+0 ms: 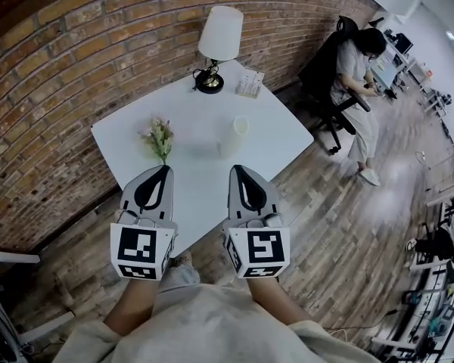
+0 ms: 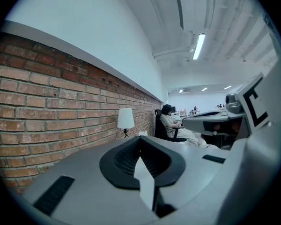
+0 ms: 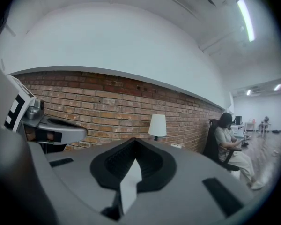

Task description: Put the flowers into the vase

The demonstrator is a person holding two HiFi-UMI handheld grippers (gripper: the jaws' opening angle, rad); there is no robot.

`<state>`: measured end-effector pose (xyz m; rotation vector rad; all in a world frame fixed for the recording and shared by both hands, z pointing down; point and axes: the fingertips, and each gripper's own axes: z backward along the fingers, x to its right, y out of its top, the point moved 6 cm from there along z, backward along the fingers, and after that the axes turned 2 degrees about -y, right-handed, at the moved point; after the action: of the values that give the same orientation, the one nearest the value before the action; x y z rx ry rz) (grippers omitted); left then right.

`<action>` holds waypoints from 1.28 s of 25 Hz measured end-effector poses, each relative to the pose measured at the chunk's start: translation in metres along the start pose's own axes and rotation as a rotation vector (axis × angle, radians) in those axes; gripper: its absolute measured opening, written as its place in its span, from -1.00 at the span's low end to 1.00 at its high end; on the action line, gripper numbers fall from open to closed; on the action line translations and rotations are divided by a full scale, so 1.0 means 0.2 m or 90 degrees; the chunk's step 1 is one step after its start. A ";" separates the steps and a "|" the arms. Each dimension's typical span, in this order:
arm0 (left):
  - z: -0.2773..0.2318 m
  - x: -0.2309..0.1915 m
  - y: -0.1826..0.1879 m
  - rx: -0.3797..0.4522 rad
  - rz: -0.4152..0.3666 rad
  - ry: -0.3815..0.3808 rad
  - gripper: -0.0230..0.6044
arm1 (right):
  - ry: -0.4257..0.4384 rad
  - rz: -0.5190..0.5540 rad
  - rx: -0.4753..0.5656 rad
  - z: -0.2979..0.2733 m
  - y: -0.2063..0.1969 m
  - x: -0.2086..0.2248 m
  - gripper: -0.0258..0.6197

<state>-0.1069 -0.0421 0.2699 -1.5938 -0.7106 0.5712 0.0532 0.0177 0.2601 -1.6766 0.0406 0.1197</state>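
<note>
Looking down in the head view, the flowers (image 1: 160, 138) lay toward the white bench's (image 1: 197, 108) left corner, just ahead of the left gripper (image 1: 163, 171). The vase (image 1: 235, 135) stood upright just ahead of the right gripper (image 1: 235, 171). A lamp (image 1: 218, 40) stood at the far corner beside a brick wall (image 1: 60, 66), above a wooden floor (image 1: 340, 233). In the left gripper view, the jaws sat together, empty. In the right gripper view, the jaws were likewise closed on nothing, and a seated person (image 3: 229, 144) was at the right.
</note>
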 end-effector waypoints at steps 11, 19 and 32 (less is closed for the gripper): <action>-0.16 -0.08 -0.03 -0.018 0.005 -0.002 -0.92 | 0.006 -0.010 -0.034 -0.19 -0.06 0.03 -0.90; -0.22 -0.11 -0.05 -0.013 0.004 0.014 -0.92 | 0.065 -0.011 -0.072 -0.35 -0.16 -0.02 -0.90; -0.25 -0.30 -0.21 -0.037 0.003 0.066 -0.92 | 0.127 0.008 -0.092 -0.64 -0.30 -0.21 -0.90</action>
<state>-0.1177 -0.1172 0.3165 -1.6672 -0.6521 0.4716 0.0252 -0.1045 0.3367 -1.8286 0.1960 -0.0369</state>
